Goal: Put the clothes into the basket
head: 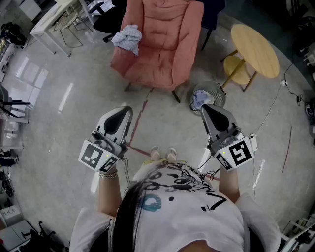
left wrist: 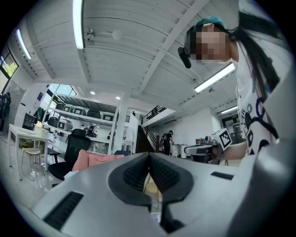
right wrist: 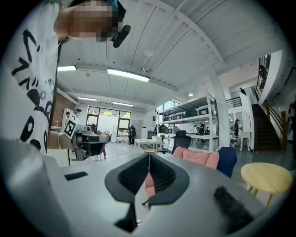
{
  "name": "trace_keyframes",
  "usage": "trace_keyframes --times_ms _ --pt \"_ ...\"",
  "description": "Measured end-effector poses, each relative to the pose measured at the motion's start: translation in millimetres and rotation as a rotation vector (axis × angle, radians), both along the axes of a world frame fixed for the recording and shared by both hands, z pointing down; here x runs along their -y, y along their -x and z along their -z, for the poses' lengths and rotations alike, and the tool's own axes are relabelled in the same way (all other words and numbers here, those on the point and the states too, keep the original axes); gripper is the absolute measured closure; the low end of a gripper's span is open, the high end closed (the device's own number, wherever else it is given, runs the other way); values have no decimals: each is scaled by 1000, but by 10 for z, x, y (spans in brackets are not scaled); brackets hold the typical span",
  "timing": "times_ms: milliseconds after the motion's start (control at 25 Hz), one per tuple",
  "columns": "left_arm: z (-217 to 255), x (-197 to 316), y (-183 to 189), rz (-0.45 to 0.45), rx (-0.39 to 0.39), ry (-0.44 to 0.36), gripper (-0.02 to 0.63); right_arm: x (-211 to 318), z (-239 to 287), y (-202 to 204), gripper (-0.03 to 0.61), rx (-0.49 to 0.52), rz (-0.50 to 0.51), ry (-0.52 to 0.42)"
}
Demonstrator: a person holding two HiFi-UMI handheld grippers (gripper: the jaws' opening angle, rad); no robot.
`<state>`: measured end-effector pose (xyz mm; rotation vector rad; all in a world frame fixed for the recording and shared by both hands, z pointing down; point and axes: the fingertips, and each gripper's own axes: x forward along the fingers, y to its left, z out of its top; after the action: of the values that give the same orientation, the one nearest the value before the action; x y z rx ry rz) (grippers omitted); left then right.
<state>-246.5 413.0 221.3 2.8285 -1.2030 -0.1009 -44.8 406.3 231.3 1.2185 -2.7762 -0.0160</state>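
Note:
A crumpled pale blue and white garment (head: pixel 127 38) lies on the left arm of a pink armchair (head: pixel 162 44). A round wire basket (head: pixel 214 93) stands on the floor to the right of the chair's foot, with another pale cloth (head: pixel 199 100) in it. My left gripper (head: pixel 128 109) is held level over the bare floor, short of the chair, jaws shut with nothing in them. My right gripper (head: pixel 204 107) is shut and empty too, its tip just in front of the basket. In the left gripper view the pads (left wrist: pixel 138 173) meet; in the right gripper view the pads (right wrist: pixel 137 175) also meet.
A round wooden table (head: pixel 255 49) and a low wooden stool (head: pixel 237 69) stand to the right of the basket. A white desk (head: pixel 54 15) and a black office chair (head: pixel 106 19) are at the far left. Cables (head: pixel 275 106) run over the floor at right.

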Motion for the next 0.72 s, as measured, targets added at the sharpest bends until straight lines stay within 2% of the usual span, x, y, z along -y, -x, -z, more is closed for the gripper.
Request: trace_keyframes --times_ms 160,320,440,720 --pt "-49 137 63 48 42 14 600 12 3 -7 551 -15 -5 1" --pt "-8 243 39 45 86 -39 600 94 64 28 551 -9 0 -20" --pt "21 298 11 64 90 -66 600 140 89 38 551 -7 1 -29" --pt "-1 222 -30 14 114 -59 600 103 34 167 551 -19 7 -11"
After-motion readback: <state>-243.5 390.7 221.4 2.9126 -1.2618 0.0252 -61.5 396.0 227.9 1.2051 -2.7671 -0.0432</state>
